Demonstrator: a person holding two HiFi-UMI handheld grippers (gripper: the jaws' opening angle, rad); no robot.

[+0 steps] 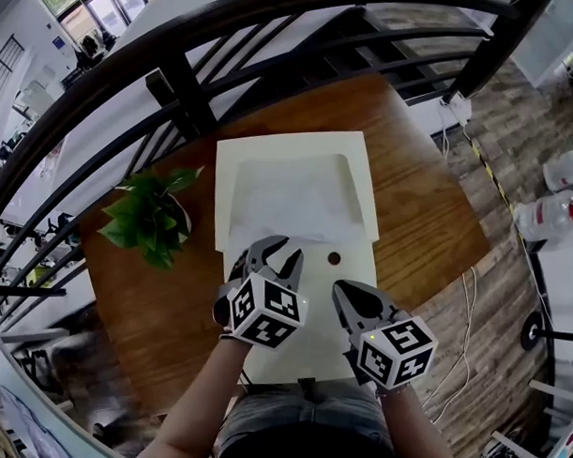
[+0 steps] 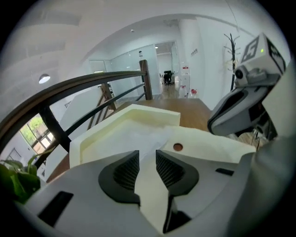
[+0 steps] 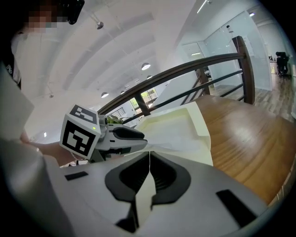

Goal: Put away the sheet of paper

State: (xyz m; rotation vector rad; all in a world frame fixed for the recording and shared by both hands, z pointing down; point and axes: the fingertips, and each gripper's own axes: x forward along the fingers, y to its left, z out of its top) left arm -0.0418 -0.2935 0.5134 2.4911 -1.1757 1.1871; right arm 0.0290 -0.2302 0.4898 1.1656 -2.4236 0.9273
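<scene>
In the tray (image 1: 299, 144) on the bench (image 1: 428, 210), sheet of paper (image 1: 292, 200) lies flat, likely delivered: left gripper (image 1: 281, 251) jaws open, empty; right gripper (image 1: 345, 291) jaws closed, empty.

White paper (image 1: 289, 200) lies in the cream tray (image 1: 299, 141).

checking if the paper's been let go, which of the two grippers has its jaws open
The left gripper: its jaws stand apart with nothing between them. The right gripper differs in that its jaws are pressed together at the tips.
</scene>
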